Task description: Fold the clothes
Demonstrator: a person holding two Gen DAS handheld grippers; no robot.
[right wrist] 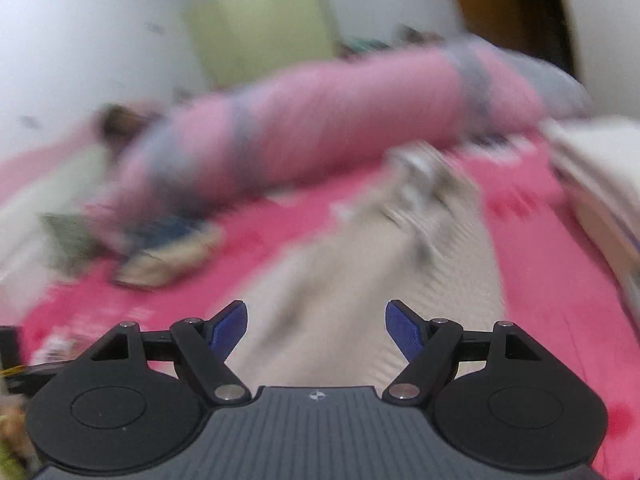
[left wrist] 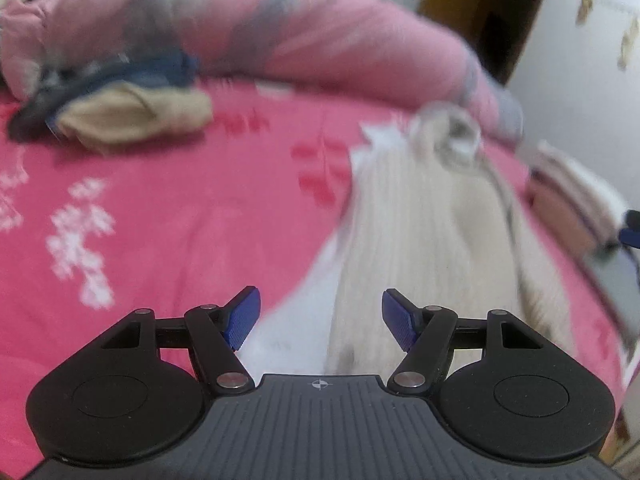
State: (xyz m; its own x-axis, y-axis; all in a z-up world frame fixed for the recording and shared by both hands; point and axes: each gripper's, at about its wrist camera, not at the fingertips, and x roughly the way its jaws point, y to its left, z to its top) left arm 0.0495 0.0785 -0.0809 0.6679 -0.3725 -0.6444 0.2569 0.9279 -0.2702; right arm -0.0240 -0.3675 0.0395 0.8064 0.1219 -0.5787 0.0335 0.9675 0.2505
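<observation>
A: We have both views sweeping over the bed, and both are smeared with blur. The cream ribbed knit garment (left wrist: 432,248) lies lengthways on the bright pink floral bedsheet (left wrist: 160,216), running away from us towards the rolled pink-and-grey quilt (left wrist: 240,20).

B: Our left gripper (left wrist: 320,320) stands spread wide, blue pads (left wrist: 244,318) well apart, nothing between them. The near end of the knit sits just ahead of the gap.

A: Same on the other side: our right gripper (right wrist: 316,330) is spread too, empty, with the knit (right wrist: 360,280) straight in front of it.

B: Whether the garment is laid out for folding or is already folded into this long strip, we cannot tell; the blur hides its edges.

A: The risk, as we judge it: closing on the knit while the view is this smeared, we may pinch the sheet along with it, or catch one layer only, so a fold drags crooked.

B: There is a greyish lumpy part (left wrist: 452,140) at its far end, maybe a collar or hood. Loose ribbed knit stretches, so uneven grips from our two sides could skew it.

A: And the crumpled beige and dark blue clothes (left wrist: 132,116) lie well apart, over by the quilt
</observation>
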